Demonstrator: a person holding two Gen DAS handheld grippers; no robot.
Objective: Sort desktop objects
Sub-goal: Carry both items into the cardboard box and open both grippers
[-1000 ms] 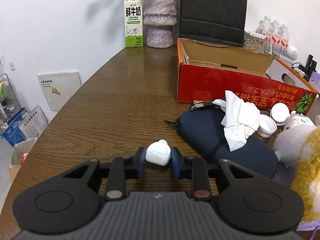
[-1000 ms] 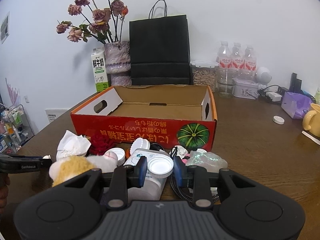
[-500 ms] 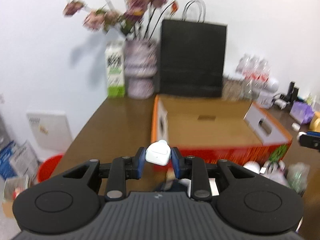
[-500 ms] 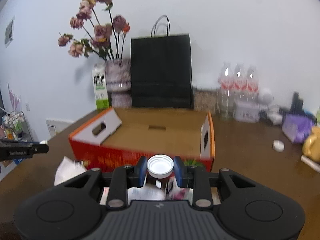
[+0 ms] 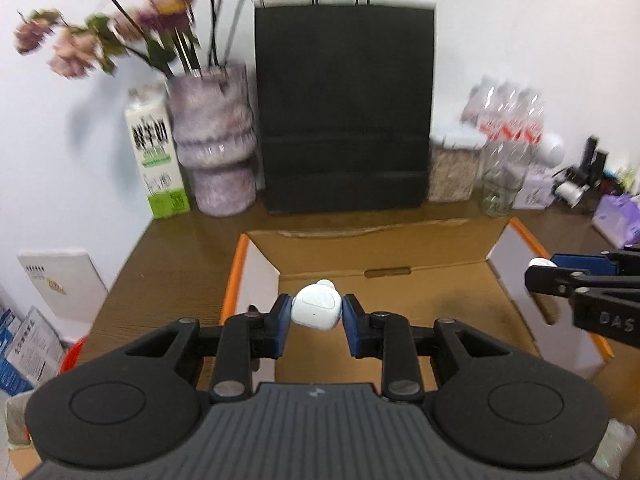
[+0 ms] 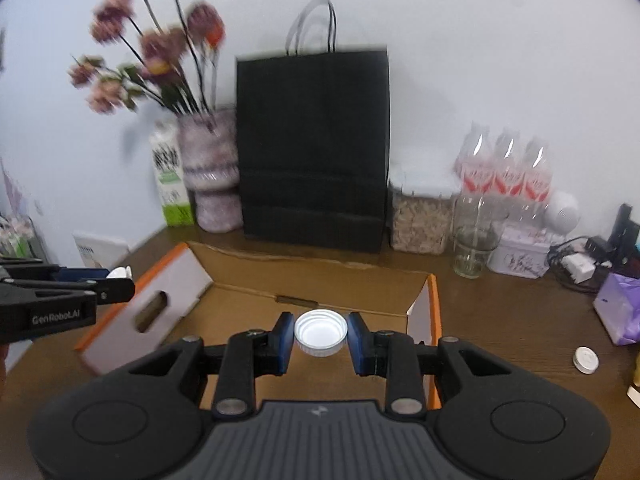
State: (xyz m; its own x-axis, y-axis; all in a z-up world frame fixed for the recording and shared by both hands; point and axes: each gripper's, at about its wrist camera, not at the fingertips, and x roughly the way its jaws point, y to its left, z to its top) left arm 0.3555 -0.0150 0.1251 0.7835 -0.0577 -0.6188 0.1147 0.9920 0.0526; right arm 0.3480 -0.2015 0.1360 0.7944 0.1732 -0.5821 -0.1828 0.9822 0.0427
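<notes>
Small white rounded plastic earbud case (image 5: 317, 311) sits pinched in our left gripper (image 5: 316, 320), a white ribbed round bottle cap (image 6: 320, 332) pinched in our right gripper (image 6: 320, 338), both above the open orange cardboard box (image 5: 400, 308).

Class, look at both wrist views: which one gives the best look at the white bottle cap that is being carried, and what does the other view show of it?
The right wrist view. The white bottle cap sits centred between the right gripper pads, open side up, its ribbed rim clear, above the cardboard box. The left wrist view shows only a white sliver at that gripper's tip, at the right edge.
</notes>
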